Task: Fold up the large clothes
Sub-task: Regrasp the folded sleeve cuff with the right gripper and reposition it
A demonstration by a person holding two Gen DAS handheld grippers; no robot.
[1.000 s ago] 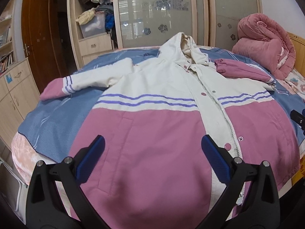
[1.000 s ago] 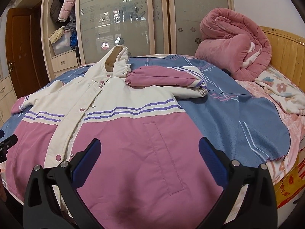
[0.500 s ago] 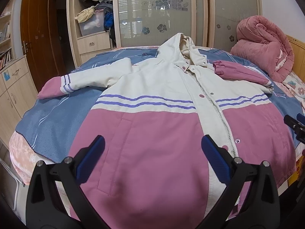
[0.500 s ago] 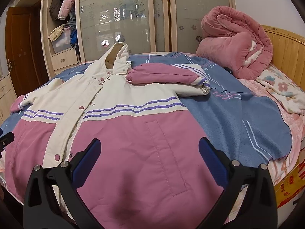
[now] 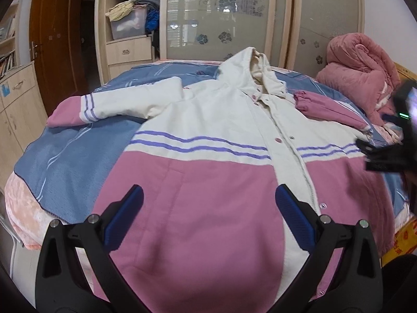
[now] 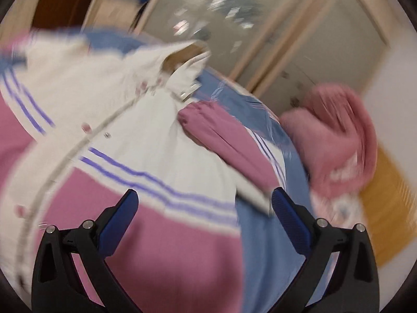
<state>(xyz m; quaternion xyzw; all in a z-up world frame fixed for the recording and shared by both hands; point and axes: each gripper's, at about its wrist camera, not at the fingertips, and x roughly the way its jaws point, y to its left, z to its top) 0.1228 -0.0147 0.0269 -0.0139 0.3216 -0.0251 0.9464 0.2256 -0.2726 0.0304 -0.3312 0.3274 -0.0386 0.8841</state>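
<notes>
A large hooded jacket (image 5: pixel 208 135), cream on top and pink below with purple stripes, lies front up and buttoned on the bed. Its left sleeve (image 5: pixel 117 104) lies spread out to the left. Its right sleeve (image 5: pixel 331 109) is folded in over the chest. My left gripper (image 5: pixel 208 208) is open and empty above the pink hem. My right gripper (image 6: pixel 204 208) is open and empty, tilted, above the jacket's right side (image 6: pixel 156 156) near the folded sleeve (image 6: pixel 229 146). The right gripper's body shows at the right edge of the left wrist view (image 5: pixel 391 146).
A blue blanket (image 5: pixel 65 156) covers the bed under the jacket. A rolled pink quilt (image 5: pixel 359 73) sits at the head of the bed, also blurred in the right wrist view (image 6: pixel 336 140). A wardrobe with glass doors (image 5: pixel 221 13) and a wooden door (image 5: pixel 54 34) stand behind.
My right gripper has swung fast up and forward over the jacket's right side and tilted; its view is blurred. My left gripper has drawn back a little. Both stay open.
</notes>
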